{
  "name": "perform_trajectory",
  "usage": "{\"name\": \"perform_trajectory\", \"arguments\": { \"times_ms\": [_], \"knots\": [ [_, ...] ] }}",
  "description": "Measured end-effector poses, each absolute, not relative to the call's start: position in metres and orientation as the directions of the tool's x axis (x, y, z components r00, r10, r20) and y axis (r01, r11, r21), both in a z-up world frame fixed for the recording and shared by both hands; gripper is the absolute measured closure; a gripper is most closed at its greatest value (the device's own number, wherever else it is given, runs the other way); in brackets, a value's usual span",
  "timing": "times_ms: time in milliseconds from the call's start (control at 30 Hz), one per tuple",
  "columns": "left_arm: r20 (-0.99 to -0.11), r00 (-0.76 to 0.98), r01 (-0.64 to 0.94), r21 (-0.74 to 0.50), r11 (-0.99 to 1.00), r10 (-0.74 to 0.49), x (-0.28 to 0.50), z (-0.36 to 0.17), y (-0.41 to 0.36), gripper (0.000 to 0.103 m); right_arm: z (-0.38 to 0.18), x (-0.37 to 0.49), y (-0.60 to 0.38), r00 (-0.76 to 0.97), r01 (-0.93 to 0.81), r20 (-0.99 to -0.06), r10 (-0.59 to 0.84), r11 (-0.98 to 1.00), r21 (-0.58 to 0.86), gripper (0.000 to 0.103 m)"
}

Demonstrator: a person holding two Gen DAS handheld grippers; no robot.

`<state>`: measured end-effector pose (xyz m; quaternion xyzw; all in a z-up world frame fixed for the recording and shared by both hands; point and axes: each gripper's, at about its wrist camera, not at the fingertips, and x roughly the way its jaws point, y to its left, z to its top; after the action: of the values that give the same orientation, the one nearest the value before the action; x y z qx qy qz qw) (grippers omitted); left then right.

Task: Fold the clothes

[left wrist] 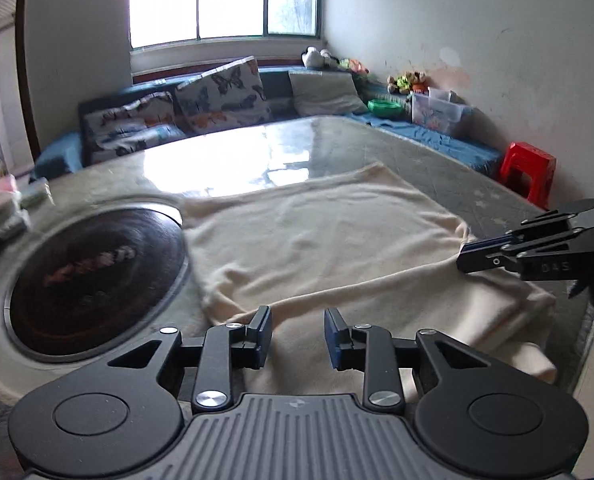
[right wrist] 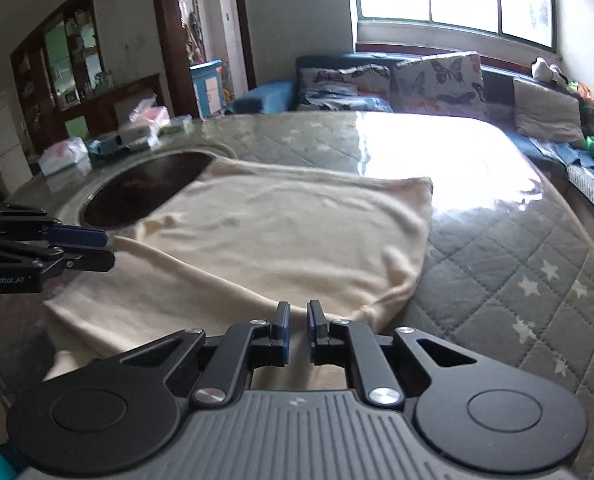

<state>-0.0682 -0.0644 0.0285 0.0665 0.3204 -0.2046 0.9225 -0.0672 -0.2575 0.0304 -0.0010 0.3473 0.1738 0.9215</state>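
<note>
A cream garment (left wrist: 317, 240) lies flat on the table (left wrist: 477, 184), with its near part folded double. At its near edge my left gripper (left wrist: 297, 320) stands open just above the fabric, nothing between its fingers. My right gripper (left wrist: 463, 258) hovers by the garment's right corner. In the right wrist view the garment (right wrist: 277, 232) spreads ahead, and the right gripper (right wrist: 299, 312) is over the near hem. Its fingers stand a narrow gap apart with nothing in it. The left gripper (right wrist: 111, 248) shows at the left, over the garment's left edge.
A dark round inset plate (left wrist: 93, 276) sits in the table left of the garment, which overlaps its rim. Packets and boxes (right wrist: 69, 152) crowd the table's far left. A sofa with butterfly cushions (left wrist: 225, 96) runs behind, and a red stool (left wrist: 529, 172) stands at the right.
</note>
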Motion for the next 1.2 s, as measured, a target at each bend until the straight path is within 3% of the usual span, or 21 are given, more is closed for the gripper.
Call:
{"name": "perform_trajectory", "arguments": {
  "times_ms": [300, 400, 533, 1033, 1200],
  "knots": [
    [-0.613, 0.721, 0.416, 0.007, 0.909, -0.325, -0.067, 0.018, -0.063, 0.072, 0.037, -0.085, -0.26, 0.672, -0.372, -0.643, 0.367, 0.918, 0.136, 0.093],
    [-0.611, 0.723, 0.414, 0.012, 0.91, -0.321, -0.068, 0.019, -0.064, 0.071, 0.039, -0.092, -0.261, 0.662, -0.386, -0.647, 0.378, 0.912, 0.138, 0.088],
    [-0.604, 0.733, 0.419, 0.037, 0.907, -0.314, -0.079, 0.027, -0.066, 0.065, 0.038, -0.101, -0.263, 0.661, -0.378, -0.654, 0.367, 0.916, 0.132, 0.088],
    [-0.589, 0.704, 0.567, 0.129, 0.813, -0.397, -0.135, 0.026, -0.094, 0.065, 0.047, -0.116, -0.242, 0.664, -0.453, -0.627, 0.408, 0.886, 0.097, 0.087],
    [-0.619, 0.684, 0.571, 0.123, 0.812, -0.387, -0.138, 0.018, -0.093, 0.065, 0.033, -0.115, -0.232, 0.629, -0.472, -0.662, 0.408, 0.877, 0.093, 0.087]
  ]
}}
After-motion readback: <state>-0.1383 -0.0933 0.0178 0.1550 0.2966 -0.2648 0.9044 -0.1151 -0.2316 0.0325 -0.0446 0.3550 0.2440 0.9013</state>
